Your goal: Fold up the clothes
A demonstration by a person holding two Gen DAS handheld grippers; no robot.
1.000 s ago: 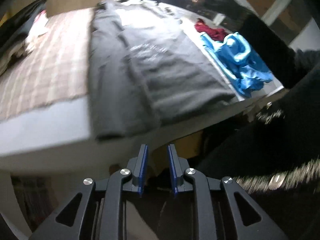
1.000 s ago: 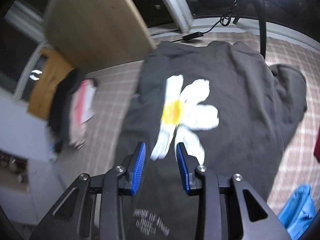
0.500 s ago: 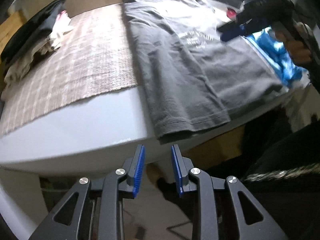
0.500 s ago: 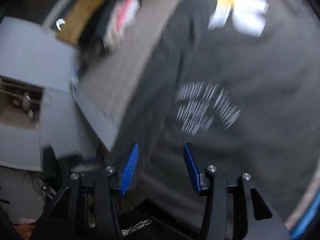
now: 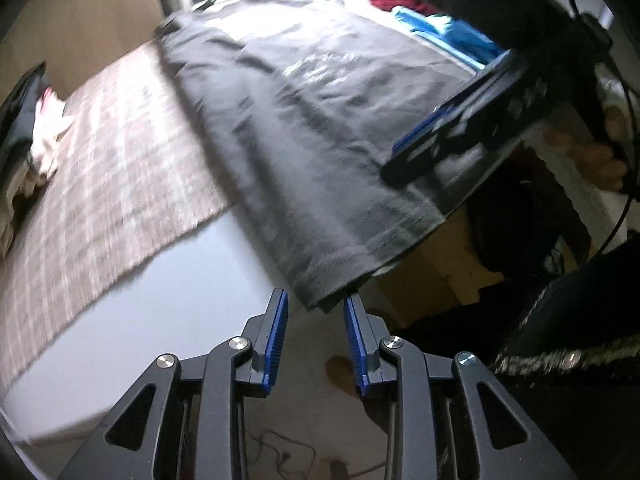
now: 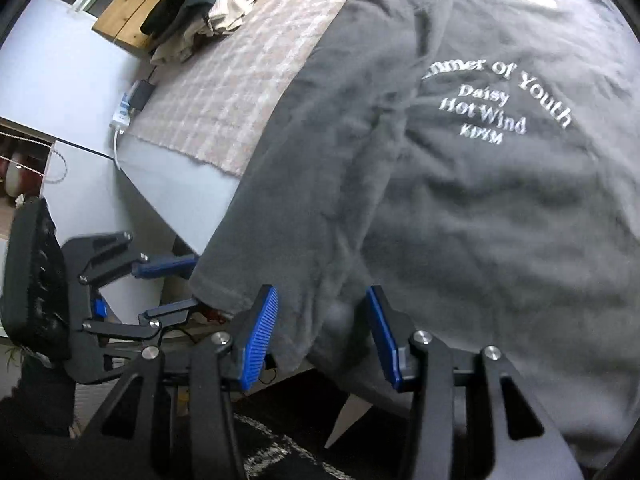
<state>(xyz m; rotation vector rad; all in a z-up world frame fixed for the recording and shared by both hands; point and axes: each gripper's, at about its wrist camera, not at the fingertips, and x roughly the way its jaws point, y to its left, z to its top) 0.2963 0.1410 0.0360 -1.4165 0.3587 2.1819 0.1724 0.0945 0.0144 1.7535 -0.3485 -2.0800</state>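
Fingers of left gripper and right gripper both parted, gripping nothing, at the hem of the grey T-shirt spread flat on the bench; fabric looks soft, light, limp — pinch hem corners.

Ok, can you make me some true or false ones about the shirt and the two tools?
1. The grey shirt has white words printed on it. True.
2. The left tool is clamped shut on the shirt. False: its jaws stand open at the hem corner.
3. The right tool is open, with the shirt's hem between its blue fingers. True.
4. The shirt is neatly folded into a small square. False: it lies spread out, hem hanging over the table edge.
5. A blue garment lies beyond the shirt. True.
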